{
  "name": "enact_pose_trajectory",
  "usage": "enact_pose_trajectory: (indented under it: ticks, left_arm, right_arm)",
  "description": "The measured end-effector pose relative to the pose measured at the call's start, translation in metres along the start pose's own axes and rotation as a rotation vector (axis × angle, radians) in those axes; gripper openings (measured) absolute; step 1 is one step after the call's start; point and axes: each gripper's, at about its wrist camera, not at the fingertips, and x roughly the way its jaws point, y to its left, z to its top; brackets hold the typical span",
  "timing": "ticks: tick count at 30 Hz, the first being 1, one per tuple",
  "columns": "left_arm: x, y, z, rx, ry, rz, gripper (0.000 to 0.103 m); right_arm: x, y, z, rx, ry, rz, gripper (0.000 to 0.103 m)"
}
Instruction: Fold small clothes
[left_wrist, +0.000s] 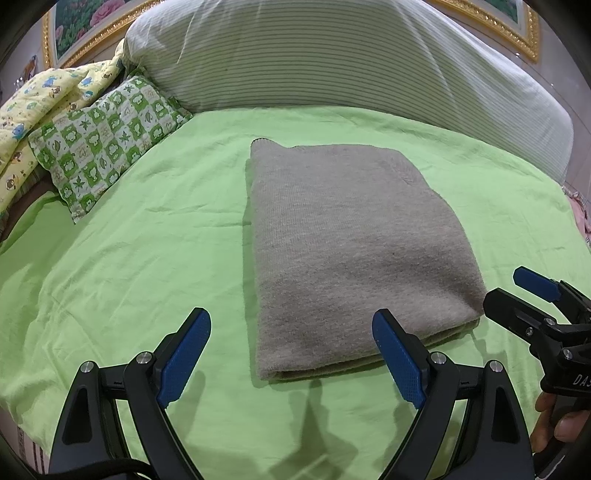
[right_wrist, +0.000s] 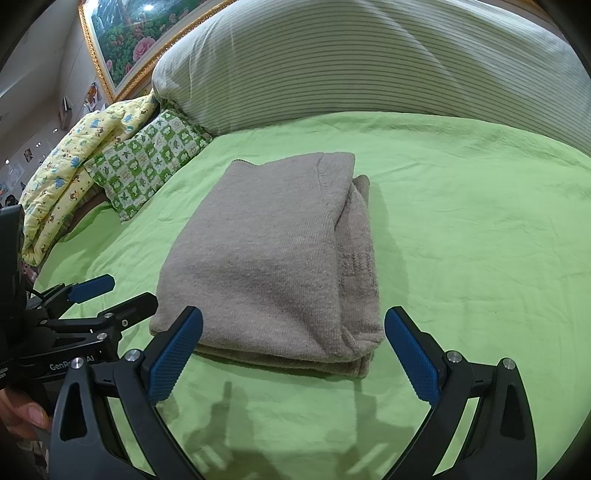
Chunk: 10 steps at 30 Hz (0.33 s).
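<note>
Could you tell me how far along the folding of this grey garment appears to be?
Mostly done: the grey sweater lies folded in a compact layered rectangle on the green sheet. Nothing is in hand; the left claw and right claw are open before it. At most, tidying remains.

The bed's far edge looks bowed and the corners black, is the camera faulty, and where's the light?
Not faulty. Left wrist view: the fisheye lens bows the green bedsheet and blackens the corners. Right wrist view: same bowing; sharp gripper shadows fall toward the camera, so light seems overhead, beyond the folded grey knitted garment. No glare or blur.
</note>
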Motion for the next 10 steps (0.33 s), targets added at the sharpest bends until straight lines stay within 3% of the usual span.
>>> enact_pose_trajectory:
  ticks: [10]
  left_arm:
    - [-0.0011, 0.0007, 0.0006, -0.01, -0.001, -0.001, 0.09]
  right_arm:
    - [-0.0024, 0.0059, -0.0024, -0.007, -0.006, -0.002, 0.099]
